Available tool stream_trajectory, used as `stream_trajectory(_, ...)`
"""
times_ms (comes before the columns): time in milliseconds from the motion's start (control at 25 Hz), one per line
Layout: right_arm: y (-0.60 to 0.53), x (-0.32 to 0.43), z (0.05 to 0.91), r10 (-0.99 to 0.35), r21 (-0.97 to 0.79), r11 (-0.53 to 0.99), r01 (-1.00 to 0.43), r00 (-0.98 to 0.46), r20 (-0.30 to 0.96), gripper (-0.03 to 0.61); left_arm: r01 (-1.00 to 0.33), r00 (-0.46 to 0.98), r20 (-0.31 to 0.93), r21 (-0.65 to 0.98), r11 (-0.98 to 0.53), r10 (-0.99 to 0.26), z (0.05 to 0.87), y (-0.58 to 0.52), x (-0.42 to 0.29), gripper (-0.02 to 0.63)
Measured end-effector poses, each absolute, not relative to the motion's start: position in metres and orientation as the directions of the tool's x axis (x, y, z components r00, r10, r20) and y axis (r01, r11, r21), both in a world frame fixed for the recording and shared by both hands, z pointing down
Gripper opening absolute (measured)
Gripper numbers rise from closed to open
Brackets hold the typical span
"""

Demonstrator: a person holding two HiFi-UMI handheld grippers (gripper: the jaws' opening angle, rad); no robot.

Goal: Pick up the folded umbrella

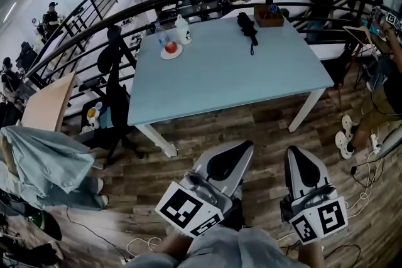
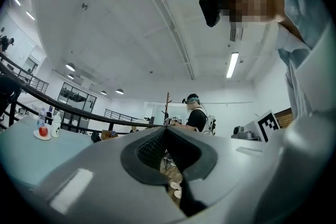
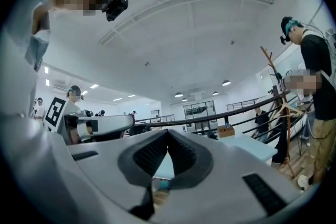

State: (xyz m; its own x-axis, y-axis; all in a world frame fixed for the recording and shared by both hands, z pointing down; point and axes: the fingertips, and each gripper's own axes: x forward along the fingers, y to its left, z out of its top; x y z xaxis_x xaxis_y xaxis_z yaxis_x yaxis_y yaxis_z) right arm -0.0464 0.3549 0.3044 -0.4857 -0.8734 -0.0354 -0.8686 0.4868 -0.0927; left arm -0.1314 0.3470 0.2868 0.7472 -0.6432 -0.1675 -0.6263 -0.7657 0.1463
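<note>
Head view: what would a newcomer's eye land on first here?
A big pale blue table fills the middle, with a black folded umbrella lying near its far edge and a plate holding something red at the far left corner. At the bottom, the left gripper and right gripper hang side by side over the wooden floor, both shut and empty, short of the table.

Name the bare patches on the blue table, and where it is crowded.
Bare: the near half of the table, and the gap between the plate and the folded umbrella. Crowded: the far edge, with bottles, umbrella and box.
</note>
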Motion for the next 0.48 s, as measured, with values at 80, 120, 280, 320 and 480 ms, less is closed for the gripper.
stream_trajectory(80, 0.333, -0.045, 0.302, -0.877, -0.095, 0.481, -0.872, -0.480, -0.033, -0.001, -0.622, 0.751, -0.165, 0.148, -0.769, -0.639, 0.285, 0.325, -0.129, 0.005)
stream_trajectory(120, 0.322, -0.044, 0.301, -0.878, -0.096, 0.479, -0.873, -0.478, -0.033, -0.001, -0.620, 0.753, -0.164, 0.149, -0.770, -0.638, 0.284, 0.314, -0.129, 0.005)
stream_trajectory(280, 0.278, -0.046, 0.297, -0.879, -0.097, 0.477, -0.874, -0.476, -0.030, 0.000, -0.618, 0.754, -0.161, 0.155, -0.771, -0.637, 0.281, 0.269, -0.131, 0.005)
stream_trajectory(320, 0.269, -0.047, 0.296, -0.878, -0.095, 0.478, -0.873, -0.478, -0.030, -0.002, -0.618, 0.754, -0.162, 0.155, -0.771, -0.637, 0.280, 0.260, -0.131, 0.005)
stream_trajectory(480, 0.237, -0.049, 0.294, -0.879, -0.086, 0.477, -0.875, -0.477, -0.025, -0.002, -0.615, 0.753, -0.168, 0.161, -0.772, -0.636, 0.280, 0.225, -0.133, 0.005)
